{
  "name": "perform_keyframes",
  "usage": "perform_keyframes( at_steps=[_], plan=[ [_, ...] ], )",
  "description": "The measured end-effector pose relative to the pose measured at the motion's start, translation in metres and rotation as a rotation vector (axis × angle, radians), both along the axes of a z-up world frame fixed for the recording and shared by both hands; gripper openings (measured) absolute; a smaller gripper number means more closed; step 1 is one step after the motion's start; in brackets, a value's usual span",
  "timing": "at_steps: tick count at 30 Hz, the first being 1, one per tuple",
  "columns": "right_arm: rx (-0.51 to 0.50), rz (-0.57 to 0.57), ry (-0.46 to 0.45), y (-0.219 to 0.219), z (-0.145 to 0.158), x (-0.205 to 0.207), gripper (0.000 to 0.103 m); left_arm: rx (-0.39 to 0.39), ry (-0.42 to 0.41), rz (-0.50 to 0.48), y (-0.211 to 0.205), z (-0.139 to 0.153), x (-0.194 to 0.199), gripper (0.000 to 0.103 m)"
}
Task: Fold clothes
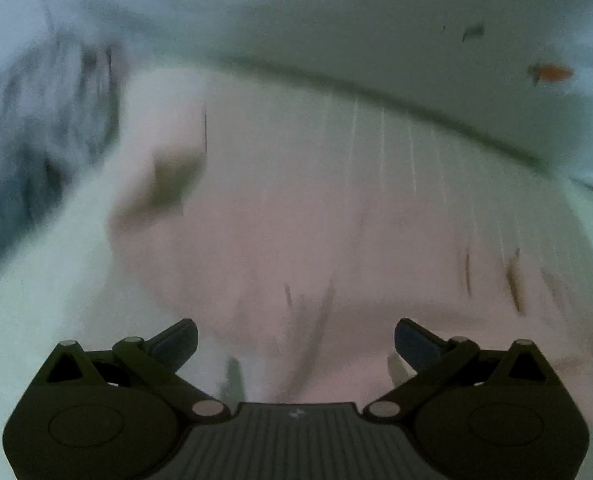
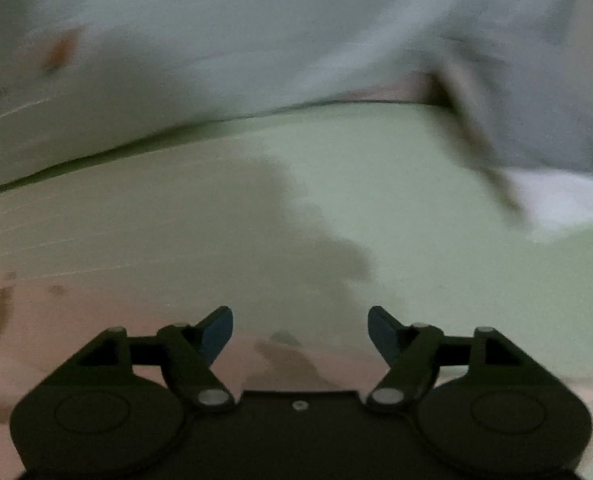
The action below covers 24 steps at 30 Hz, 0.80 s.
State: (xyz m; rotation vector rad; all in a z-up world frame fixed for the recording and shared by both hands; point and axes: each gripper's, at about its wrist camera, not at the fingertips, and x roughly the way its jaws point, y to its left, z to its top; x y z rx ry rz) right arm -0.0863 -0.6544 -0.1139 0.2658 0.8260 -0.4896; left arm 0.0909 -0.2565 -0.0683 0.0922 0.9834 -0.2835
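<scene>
In the left wrist view, the left claw [image 1: 295,340] is spread wide with nothing between its fingers. A pale pink garment [image 1: 296,208] lies just ahead of it on a whitish surface [image 1: 36,320], blurred, with faint lengthwise lines and a few dark creases. In the right wrist view, the right claw [image 2: 299,334] also stands wide and empty. Pink cloth [image 2: 56,320] shows only at lower left, beside the claw; the pale surface [image 2: 436,200] stretches ahead.
</scene>
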Motion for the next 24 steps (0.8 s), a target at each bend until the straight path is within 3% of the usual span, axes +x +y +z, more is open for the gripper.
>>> perform_keyframes(
  at_steps=[4, 7, 9, 13, 19, 21, 22, 23, 24],
  plan=[
    [0.038, 0.163, -0.006, 0.026, -0.005, 0.047, 0.076, 0.032, -0.012, -0.038, -0.012, -0.010, 0.041, 0.103],
    [0.073, 0.206, 0.009, 0.036, -0.010, 0.068, 0.077, 0.086, 0.028, -0.069, -0.029, -0.030, 0.068, 0.103],
    [0.103, 0.205, 0.013, 0.036, -0.014, 0.073, 0.077, 0.080, 0.036, -0.109, -0.037, -0.039, 0.080, 0.103],
    [0.122, 0.246, 0.028, 0.035, -0.020, 0.077, 0.076, -0.006, 0.075, -0.191, -0.052, -0.053, 0.100, 0.103],
    [0.140, 0.290, 0.035, 0.040, -0.025, 0.079, 0.063, 0.021, 0.028, -0.251, -0.069, -0.053, 0.089, 0.098],
    [0.133, 0.312, 0.037, 0.041, -0.024, 0.082, 0.048, 0.031, 0.012, -0.270, -0.075, -0.053, 0.085, 0.086],
    [0.129, 0.326, 0.038, 0.041, -0.023, 0.084, 0.043, 0.036, 0.003, -0.280, -0.078, -0.053, 0.083, 0.074],
    [0.128, 0.342, 0.038, 0.042, -0.023, 0.084, 0.026, 0.041, -0.005, -0.289, -0.081, -0.053, 0.081, 0.057],
    [0.128, 0.360, 0.039, 0.043, -0.023, 0.084, 0.009, 0.046, -0.013, -0.299, -0.084, -0.053, 0.079, 0.048]
  ],
)
